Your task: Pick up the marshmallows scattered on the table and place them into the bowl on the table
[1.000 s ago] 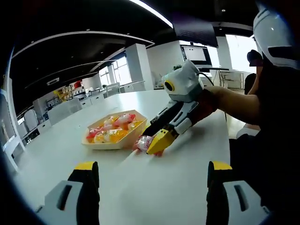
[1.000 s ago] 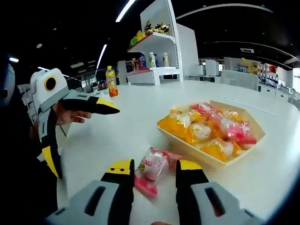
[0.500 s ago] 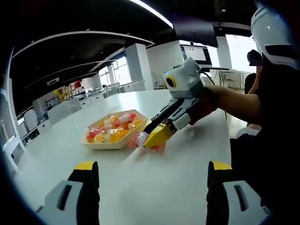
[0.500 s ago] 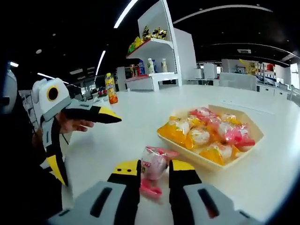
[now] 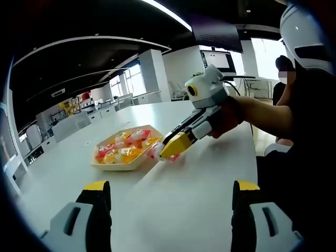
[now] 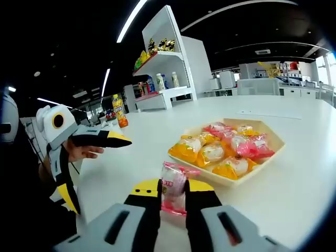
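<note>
Pink-wrapped marshmallow (image 6: 173,187) sits pinched between the yellow-tipped jaws of the right hand-held gripper (image 6: 174,188), lifted clear of the white surface (image 6: 294,173) just beside the tan bowl (image 6: 262,163) of wrapped sweets. Off to the side, the left hand-held gripper (image 5: 170,190) hangs above the surface with its jaws spread wide apart, nothing between them.

far beyond my fingers i see an orange bottle (image 6: 120,104) beside a white shelf (image 6: 164,68) holding small bottles.
</note>
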Motion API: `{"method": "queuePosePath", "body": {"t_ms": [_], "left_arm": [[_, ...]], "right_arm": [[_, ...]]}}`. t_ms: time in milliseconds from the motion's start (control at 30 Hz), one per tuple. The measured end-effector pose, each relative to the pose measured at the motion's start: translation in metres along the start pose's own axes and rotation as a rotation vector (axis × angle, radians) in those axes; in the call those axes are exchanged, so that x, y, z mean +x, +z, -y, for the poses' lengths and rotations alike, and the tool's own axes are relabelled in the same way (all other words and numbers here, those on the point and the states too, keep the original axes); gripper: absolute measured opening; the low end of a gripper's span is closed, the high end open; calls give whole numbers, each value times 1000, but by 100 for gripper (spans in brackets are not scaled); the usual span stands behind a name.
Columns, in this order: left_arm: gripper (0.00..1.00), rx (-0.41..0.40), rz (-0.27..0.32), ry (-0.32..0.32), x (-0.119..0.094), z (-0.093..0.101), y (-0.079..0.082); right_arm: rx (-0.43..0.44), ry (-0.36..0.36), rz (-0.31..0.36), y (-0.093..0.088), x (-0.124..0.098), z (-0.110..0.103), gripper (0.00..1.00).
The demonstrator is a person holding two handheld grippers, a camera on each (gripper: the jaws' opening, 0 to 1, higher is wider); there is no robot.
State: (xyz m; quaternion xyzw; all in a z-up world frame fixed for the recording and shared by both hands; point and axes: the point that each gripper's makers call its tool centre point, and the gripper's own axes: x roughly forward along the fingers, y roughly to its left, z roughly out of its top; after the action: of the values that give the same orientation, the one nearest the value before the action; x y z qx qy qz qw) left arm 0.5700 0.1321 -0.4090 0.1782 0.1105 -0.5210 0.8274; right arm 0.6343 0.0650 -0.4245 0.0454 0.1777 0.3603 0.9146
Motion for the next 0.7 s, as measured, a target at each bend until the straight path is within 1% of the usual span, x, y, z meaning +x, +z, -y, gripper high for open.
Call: {"method": "queuePosePath", "body": {"t_ms": [100, 333, 500, 600, 700], "left_arm": [[95, 7, 9, -2, 0, 1, 4], [95, 19, 15, 5, -2, 4, 8], [95, 30, 11, 13, -6, 8, 9], [95, 37, 8, 18, -10, 11, 10], [95, 40, 17, 15, -13, 15, 13]], "right_arm": [[2, -2, 5, 2, -5, 0, 14], [-1, -23, 24, 8, -17, 3, 14], [19, -40, 50, 14, -28, 4, 14], [18, -46, 58, 16, -34, 3, 14], [13, -49, 61, 17, -39, 1, 14]]}}
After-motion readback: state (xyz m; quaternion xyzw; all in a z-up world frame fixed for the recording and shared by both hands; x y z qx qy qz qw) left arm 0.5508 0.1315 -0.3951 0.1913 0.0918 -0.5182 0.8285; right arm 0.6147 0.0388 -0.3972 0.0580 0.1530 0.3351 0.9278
